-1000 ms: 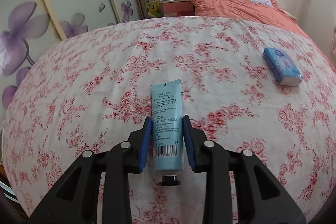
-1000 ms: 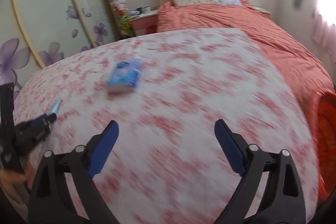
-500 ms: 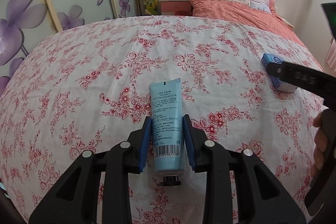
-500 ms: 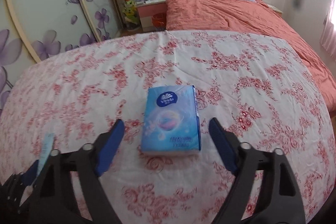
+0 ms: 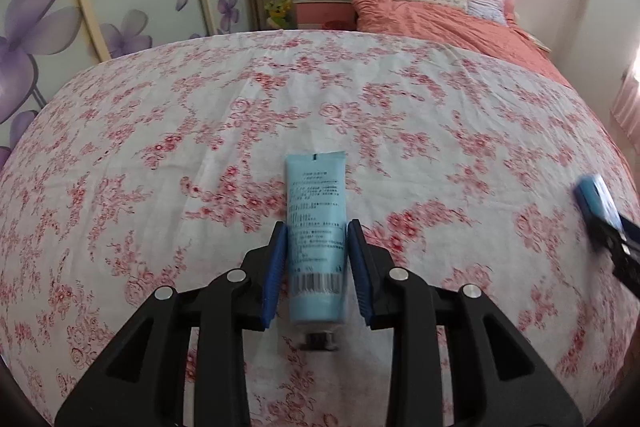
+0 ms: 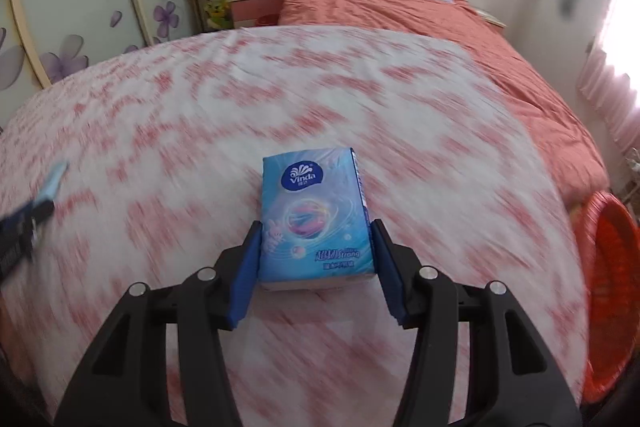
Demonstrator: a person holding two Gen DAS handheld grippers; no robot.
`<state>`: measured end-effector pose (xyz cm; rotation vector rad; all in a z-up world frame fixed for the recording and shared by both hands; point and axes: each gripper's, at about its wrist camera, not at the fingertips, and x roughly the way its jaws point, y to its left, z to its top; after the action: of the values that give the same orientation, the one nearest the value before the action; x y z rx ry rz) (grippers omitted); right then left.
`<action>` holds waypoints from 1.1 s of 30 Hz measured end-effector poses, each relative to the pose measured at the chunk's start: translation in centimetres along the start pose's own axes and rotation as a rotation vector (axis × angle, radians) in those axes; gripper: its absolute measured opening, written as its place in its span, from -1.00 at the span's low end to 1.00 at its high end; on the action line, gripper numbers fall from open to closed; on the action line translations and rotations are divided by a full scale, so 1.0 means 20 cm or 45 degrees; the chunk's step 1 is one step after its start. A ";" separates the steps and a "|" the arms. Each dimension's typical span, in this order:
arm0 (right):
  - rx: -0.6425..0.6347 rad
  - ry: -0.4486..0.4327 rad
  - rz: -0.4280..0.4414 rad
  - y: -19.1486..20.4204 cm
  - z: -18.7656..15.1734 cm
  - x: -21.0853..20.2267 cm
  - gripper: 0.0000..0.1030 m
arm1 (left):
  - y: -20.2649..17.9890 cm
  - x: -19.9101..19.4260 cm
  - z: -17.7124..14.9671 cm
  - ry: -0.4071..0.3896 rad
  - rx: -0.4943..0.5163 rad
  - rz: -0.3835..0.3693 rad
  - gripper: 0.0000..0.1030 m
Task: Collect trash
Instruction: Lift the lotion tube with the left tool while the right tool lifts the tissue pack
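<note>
With my left gripper (image 5: 316,259) clamping the cream tube (image 5: 316,235) and my right gripper (image 6: 316,267) pinching the Vinda tissue pack (image 6: 314,215), next I carry both to the red basket (image 6: 608,291) off the bed's right edge.

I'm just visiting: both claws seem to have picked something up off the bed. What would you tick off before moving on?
1. Left gripper clamped on the blue tube: ok.
2. Right gripper clamped on the tissue pack: ok.
3. Pack lifted off the floral bedspread: cannot tell, view is blurred.
4. Orange basket within sight, right of the bed: ok.
5. Basket has room: cannot tell, mostly cut off.
</note>
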<state>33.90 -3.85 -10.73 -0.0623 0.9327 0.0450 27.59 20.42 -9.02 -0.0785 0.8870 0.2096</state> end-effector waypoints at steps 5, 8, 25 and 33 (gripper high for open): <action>0.002 -0.003 -0.042 -0.11 -0.13 -0.07 0.03 | -0.05 -0.04 -0.05 -0.002 0.063 -0.060 -0.39; 0.039 -0.013 -0.024 -0.14 -0.15 -0.07 0.03 | -0.04 -0.04 -0.06 -0.002 0.054 -0.050 -0.39; 0.048 -0.045 0.046 -0.14 -0.19 -0.11 -0.03 | -0.04 -0.07 -0.08 -0.017 0.051 -0.052 -0.45; 0.044 -0.094 0.073 -0.15 -0.21 -0.21 -0.03 | -0.10 -0.15 -0.09 -0.058 0.115 -0.057 -0.45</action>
<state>28.28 -7.21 -9.67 -0.0021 0.8609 0.0841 24.87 17.85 -7.88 -0.0094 0.8474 0.1288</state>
